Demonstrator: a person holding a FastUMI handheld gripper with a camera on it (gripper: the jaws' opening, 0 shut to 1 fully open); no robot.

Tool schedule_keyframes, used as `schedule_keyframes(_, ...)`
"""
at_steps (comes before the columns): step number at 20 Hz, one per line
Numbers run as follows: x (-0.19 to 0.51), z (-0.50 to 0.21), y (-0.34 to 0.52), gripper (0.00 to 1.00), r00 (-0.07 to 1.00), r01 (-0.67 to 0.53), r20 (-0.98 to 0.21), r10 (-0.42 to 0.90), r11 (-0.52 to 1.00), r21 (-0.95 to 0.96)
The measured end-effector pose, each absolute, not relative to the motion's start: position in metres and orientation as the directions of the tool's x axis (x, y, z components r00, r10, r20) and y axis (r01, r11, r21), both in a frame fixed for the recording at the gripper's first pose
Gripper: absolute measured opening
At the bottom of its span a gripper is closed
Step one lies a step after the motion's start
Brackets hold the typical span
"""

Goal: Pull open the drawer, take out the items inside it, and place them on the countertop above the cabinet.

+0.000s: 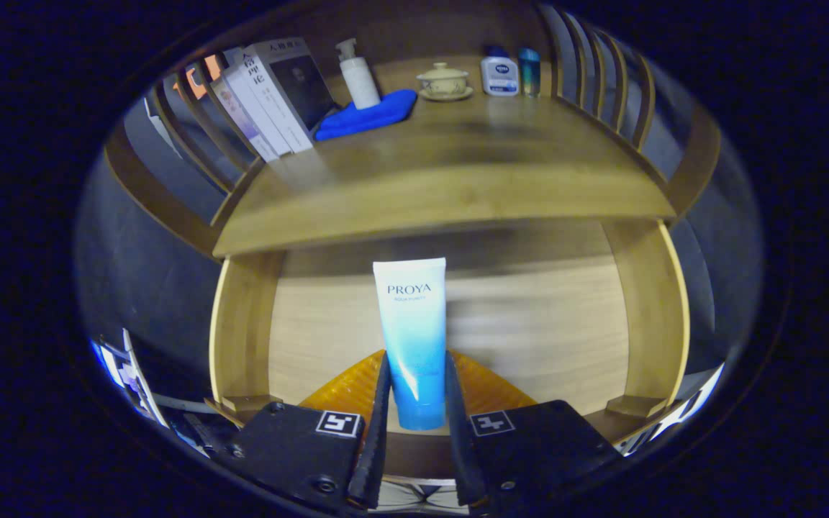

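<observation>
A white-to-blue cosmetic tube [413, 338] stands upright between my two fingers, which press on its lower sides. My gripper [417, 374] is shut on the tube, holding it over the open drawer [529, 331], whose light wooden bottom and side walls spread out behind and below it. Just above the drawer lies the wooden countertop [443, 187] of the cabinet, beyond and higher than the tube's top.
At the back of the countertop stand several books [270, 97], a white pump bottle [357, 72] on a blue cloth [368, 115], a lidded cup on a saucer [444, 80], a small white-and-blue bottle [499, 74] and a thin blue bottle [529, 70]. Curved wooden rails [601, 83] flank both sides.
</observation>
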State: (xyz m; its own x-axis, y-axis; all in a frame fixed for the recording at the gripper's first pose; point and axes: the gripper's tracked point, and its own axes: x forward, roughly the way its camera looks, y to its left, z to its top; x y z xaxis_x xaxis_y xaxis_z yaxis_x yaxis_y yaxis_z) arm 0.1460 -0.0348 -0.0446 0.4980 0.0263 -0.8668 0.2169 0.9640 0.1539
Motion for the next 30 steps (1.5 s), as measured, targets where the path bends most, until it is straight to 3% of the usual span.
schedule_keyframes(9,0.213,0.006,-0.049,0.42,0.589,0.200,-0.808,-0.003,0.969,0.142)
schedule_keyframes(21,0.312,-0.018,-0.063,0.42,0.626,0.207,-0.779,-0.043,0.972,0.112)
schedule_keyframes(30,0.278,0.018,-0.048,0.62,0.694,0.150,-0.719,0.033,0.970,0.189)
